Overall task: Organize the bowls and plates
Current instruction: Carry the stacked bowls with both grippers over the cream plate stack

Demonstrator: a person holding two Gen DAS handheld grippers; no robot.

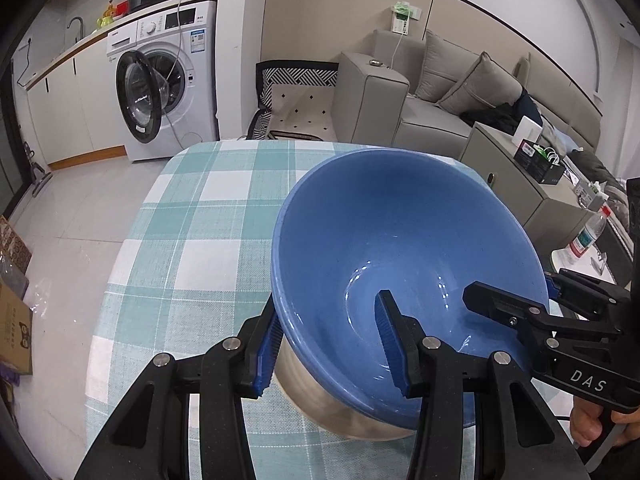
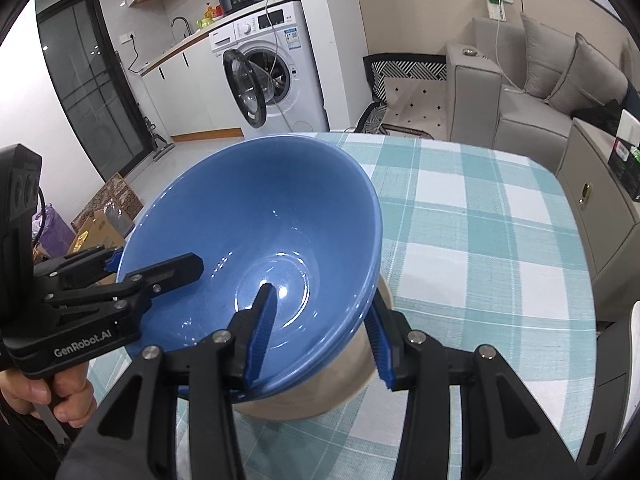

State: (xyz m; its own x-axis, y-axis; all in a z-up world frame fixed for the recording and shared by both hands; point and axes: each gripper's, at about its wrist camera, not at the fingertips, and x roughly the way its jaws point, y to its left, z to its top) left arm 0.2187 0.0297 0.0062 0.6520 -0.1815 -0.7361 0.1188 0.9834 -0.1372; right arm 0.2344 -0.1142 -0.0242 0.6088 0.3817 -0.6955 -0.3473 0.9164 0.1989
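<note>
A large bowl [image 1: 400,240], blue inside and tan outside at the base, is held low over a table with a teal-and-white checked cloth [image 1: 192,220]. My left gripper [image 1: 328,350] is shut on its near-left rim, one finger inside and one outside. My right gripper [image 1: 520,292] is clamped on the rim at the right in the same way. In the right wrist view the bowl [image 2: 260,220] tilts toward the camera, with my right gripper [image 2: 320,340] on its near rim and my left gripper [image 2: 136,264] on the left rim. A hand [image 2: 60,400] holds the left tool's handle.
The cloth [image 2: 480,240] stretches bare to the table's far edge. Beyond it stand a washing machine [image 1: 168,80] with its door open, a grey sofa [image 1: 420,92] and a grey cabinet [image 1: 512,168]. A water bottle [image 1: 588,236] stands at the right. Cardboard boxes [image 2: 104,216] lie on the floor.
</note>
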